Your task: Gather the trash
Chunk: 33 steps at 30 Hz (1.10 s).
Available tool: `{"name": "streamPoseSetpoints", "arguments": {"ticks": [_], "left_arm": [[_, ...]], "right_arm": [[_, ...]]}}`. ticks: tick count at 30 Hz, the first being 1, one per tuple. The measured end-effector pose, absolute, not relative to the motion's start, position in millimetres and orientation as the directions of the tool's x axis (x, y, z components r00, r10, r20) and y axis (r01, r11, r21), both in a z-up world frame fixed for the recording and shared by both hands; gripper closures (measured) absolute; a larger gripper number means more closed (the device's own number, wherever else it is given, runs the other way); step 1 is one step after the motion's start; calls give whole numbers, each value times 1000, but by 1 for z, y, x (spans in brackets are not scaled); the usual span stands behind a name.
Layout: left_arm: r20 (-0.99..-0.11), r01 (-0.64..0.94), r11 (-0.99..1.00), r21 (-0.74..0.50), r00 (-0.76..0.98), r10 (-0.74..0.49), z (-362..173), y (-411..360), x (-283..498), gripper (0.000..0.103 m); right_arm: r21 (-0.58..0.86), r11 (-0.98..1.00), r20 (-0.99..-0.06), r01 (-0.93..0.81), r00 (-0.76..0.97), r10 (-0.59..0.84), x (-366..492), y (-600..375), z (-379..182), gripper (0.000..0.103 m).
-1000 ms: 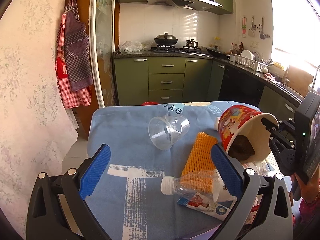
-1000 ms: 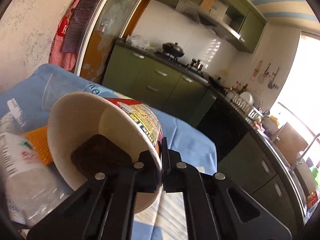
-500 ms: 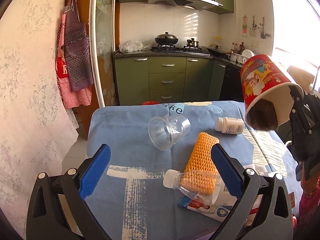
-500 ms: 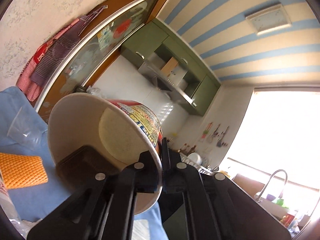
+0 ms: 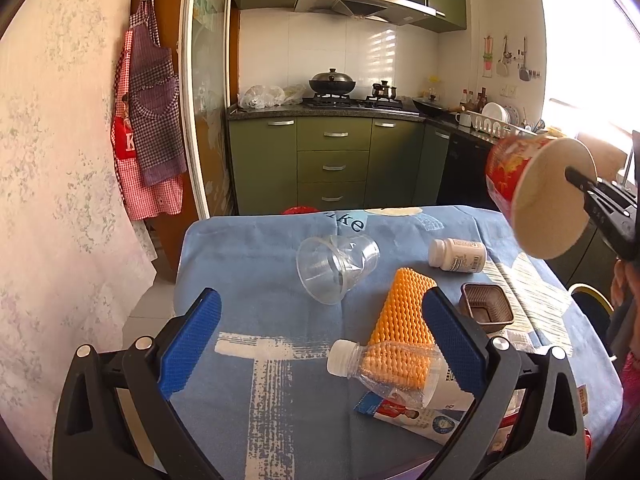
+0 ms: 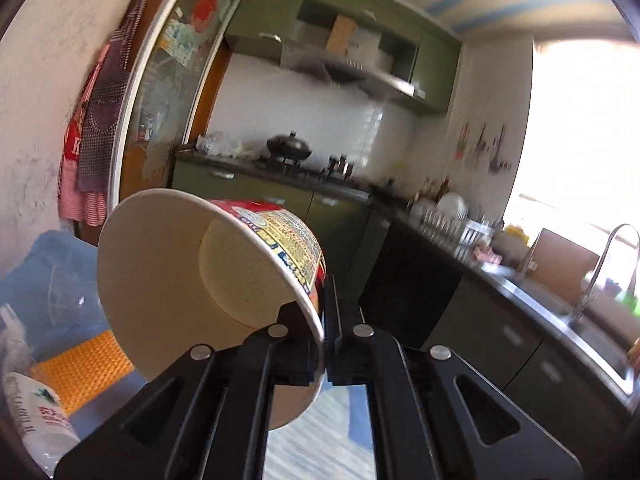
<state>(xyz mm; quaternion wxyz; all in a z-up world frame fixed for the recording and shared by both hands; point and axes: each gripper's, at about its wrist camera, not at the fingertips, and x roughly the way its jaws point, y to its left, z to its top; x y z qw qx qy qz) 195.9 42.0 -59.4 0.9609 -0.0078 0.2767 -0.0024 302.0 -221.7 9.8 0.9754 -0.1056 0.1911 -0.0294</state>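
The right gripper (image 6: 324, 320) pinches only the thin rim of the noodle cup (image 6: 208, 276), held aloft at the right above the table (image 5: 248, 248), so it could slip free, while the left gripper (image 5: 320, 340) hovers near, fingers spread and empty

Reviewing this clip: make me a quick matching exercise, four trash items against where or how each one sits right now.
Items:
1. noodle cup
2. clear plastic cup
3. brown tray
4. white pill bottle

States:
A. lying on its side, far right of the cloth
B. held in the air by the right claw
C. open side up beside the orange foam net
D. tipped over, mid-table

Pairs: 1-B, 2-D, 3-C, 4-A
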Motion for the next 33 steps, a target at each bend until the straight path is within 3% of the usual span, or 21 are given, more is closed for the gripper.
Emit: {"name": "streamPoseSetpoints", "arguments": {"ticks": [3, 7, 12, 16, 24, 25, 26, 28, 33], "left_arm": [[-529, 4, 1000, -22, 849, -15, -58, 43, 193, 4], [-530, 14, 999, -31, 848, -28, -56, 43, 191, 4], [-524, 33, 999, -29, 851, -43, -51, 36, 185, 4], [-522, 58, 998, -28, 851, -64, -49, 24, 181, 4], [-525, 91, 996, 5, 848, -75, -41, 4, 174, 4], [-526, 93, 996, 12, 847, -73, -39, 2, 173, 4], [-526, 95, 995, 15, 847, -73, -39, 1, 172, 4], [-527, 98, 995, 19, 846, -73, -37, -1, 172, 4], [-543, 113, 994, 10, 835, -89, -37, -3, 174, 4]], "right_arm": [[-27, 1000, -536, -13, 844, -4, 308, -272, 9, 100], [150, 986, -688, 66, 724, 57, 297, -353, -1, 99], [170, 952, -815, 255, 580, -10, 265, -448, -18, 99], [210, 902, -908, 376, 418, 37, 256, -508, -61, 98], [233, 823, -956, 517, 275, 99, 264, -567, -131, 94], [244, 813, -956, 529, 272, 110, 264, -569, -136, 88], [250, 802, -956, 543, 272, 115, 265, -574, -139, 76], [226, 802, -960, 552, 267, 86, 266, -573, -140, 67], [253, 821, -943, 511, 321, 91, 258, -562, -128, 67]]}}
